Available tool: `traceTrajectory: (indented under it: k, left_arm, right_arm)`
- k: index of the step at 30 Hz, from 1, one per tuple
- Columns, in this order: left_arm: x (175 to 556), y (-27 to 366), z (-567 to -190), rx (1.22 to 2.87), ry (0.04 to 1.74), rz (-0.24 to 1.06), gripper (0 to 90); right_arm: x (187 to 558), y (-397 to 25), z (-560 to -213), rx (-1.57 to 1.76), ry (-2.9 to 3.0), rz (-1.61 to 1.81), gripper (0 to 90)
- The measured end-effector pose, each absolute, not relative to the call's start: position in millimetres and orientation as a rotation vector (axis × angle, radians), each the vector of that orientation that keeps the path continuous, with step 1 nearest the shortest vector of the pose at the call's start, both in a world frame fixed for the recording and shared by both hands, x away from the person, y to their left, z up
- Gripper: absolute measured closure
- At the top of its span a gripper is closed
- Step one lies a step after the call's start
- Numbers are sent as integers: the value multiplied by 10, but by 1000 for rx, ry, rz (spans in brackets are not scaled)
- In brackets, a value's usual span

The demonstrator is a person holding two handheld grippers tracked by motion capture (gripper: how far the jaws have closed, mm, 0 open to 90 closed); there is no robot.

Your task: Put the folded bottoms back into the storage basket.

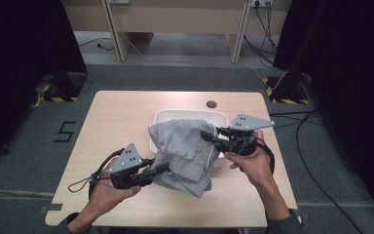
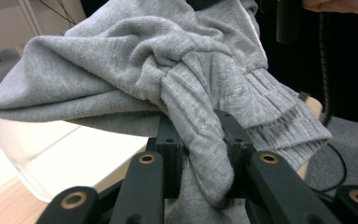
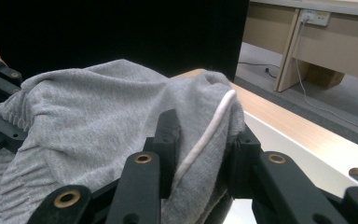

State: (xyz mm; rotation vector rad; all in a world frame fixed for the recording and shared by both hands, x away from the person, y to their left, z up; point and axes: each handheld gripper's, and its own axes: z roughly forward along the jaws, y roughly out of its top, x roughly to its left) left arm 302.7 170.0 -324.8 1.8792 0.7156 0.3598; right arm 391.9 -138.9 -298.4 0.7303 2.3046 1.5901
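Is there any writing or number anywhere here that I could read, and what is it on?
"5": a black figure marked on the grey carpet floor, left of the light wooden table.
The grey knitted garment, the white rectangular plastic tub and the two black grippers show no writing.
The white wall socket in the right gripper view is too small to read.
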Motion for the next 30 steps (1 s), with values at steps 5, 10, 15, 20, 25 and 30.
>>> traceTrajectory:
  k: [5,10,15,20,25,30]
  left_arm:
    - [3198,1725,-3246,1856,757,354,729]
    - [3344,1714,-3264,1859,778,358,729]
    - [3476,1677,-3249,1845,797,368,730]
    - [3607,1613,-3240,1843,810,375,730]
    - [3815,1528,-3311,1853,843,383,730]
    - [3983,1481,-3414,1864,877,376,730]
  right_arm:
    - [4132,-1362,-2956,751,2302,1581,710]
    - [4267,-1335,-2973,776,2297,1566,710]
    - [4402,-1331,-2951,803,2282,1561,711]
    - [4543,-1322,-2925,818,2275,1533,712]
    - [4753,-1310,-2943,848,2274,1489,713]
    - [4893,-1273,-3010,859,2289,1419,714]
